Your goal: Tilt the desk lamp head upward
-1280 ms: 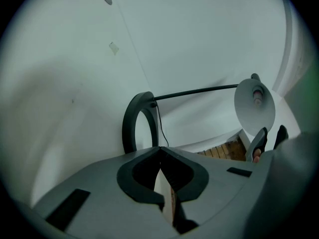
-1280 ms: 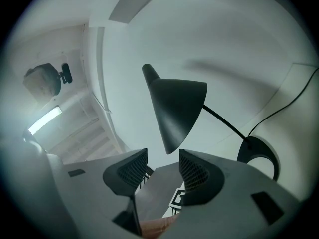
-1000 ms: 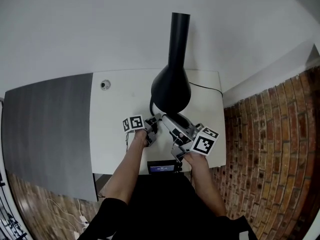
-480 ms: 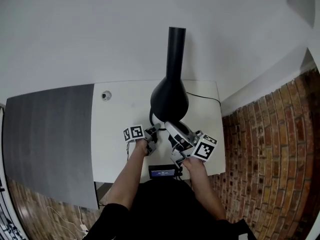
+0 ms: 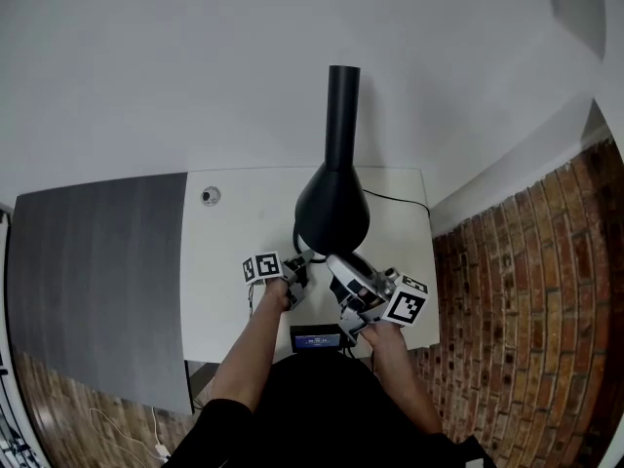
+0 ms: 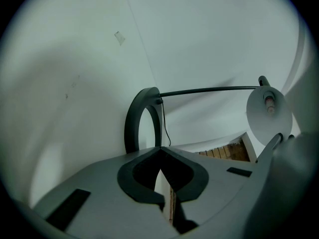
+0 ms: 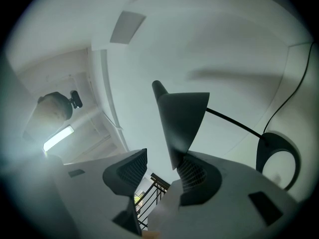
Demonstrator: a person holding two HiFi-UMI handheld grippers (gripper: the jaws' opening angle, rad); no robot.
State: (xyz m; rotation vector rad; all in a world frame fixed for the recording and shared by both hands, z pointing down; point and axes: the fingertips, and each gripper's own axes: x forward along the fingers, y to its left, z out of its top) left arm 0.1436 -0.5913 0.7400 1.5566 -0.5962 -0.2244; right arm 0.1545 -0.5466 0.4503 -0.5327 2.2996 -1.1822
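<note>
An office-like room is showing here: a white desk (image 5: 234, 252) is standing against a plain white wall (image 5: 195, 86), with brick-patterned flooring (image 5: 526, 300) lying beside it.

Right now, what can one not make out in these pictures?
- Head view: the black cone-shaped lamp head hides most of its ring base.
- Right gripper view: whether the right gripper touches the lamp head's rim is unclear.
- Head view: the small round object on the white desk is too small to identify.
</note>
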